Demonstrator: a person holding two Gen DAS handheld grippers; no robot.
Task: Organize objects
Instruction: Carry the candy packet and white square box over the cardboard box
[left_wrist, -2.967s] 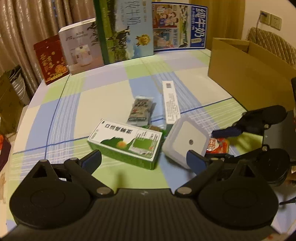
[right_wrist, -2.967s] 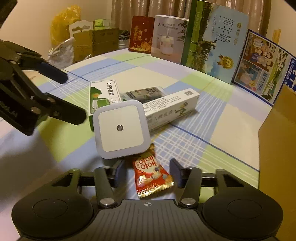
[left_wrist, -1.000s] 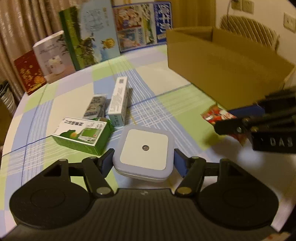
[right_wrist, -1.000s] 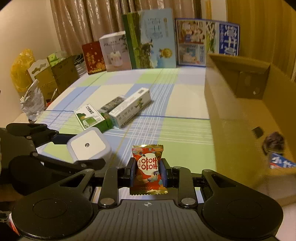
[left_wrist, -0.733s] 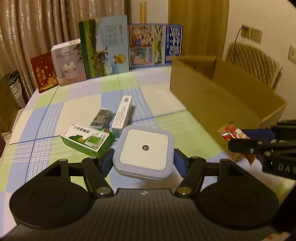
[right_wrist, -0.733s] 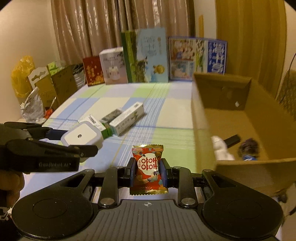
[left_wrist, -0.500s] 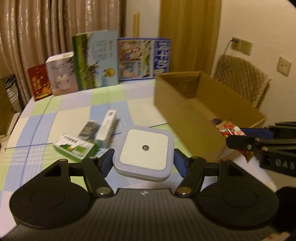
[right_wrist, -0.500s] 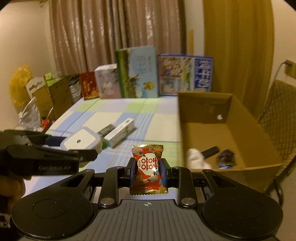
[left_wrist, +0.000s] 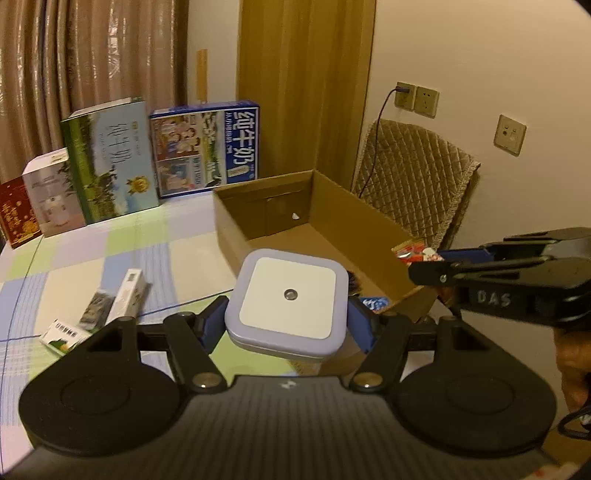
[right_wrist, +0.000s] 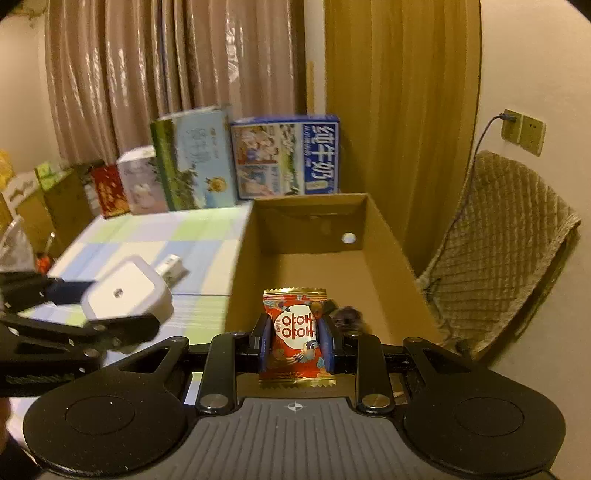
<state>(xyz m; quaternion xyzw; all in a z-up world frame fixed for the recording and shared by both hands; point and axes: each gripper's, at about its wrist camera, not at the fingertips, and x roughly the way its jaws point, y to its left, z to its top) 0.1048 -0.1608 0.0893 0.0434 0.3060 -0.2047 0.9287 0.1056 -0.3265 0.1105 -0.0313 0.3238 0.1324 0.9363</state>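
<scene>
The left tongs (left_wrist: 288, 325) pinch a square white night light (left_wrist: 290, 301) by its two sides, holding it flat and raised off the tabletop (left_wrist: 110, 254), in front of the near end of the open cardboard box (left_wrist: 373, 218). The right tongs (right_wrist: 294, 341) are pressed onto a red candy packet (right_wrist: 294, 328), which stands upright between the blue pads above the near part of the box; in the left wrist view that packet shows just past the box's right wall.

The box sits along the right edge of the tabletop. On its floor near the close end lie a small dark object (right_wrist: 347, 314) and what may be a blue wrapper (left_wrist: 373, 303); both are blurred and partly hidden.

Toward the left edge of the checked tabletop lie a green and white carton (left_wrist: 64, 334), a long white carton (left_wrist: 129, 293) and a grey sachet (left_wrist: 96, 308), the sachet just beside the long carton. Along the far edge stand a blue milk carton (left_wrist: 205, 147), a tall green box (left_wrist: 110, 158), a white box (left_wrist: 51, 192) and a red box (left_wrist: 14, 212). A quilted chair (left_wrist: 417, 177) stands beyond the right edge.
</scene>
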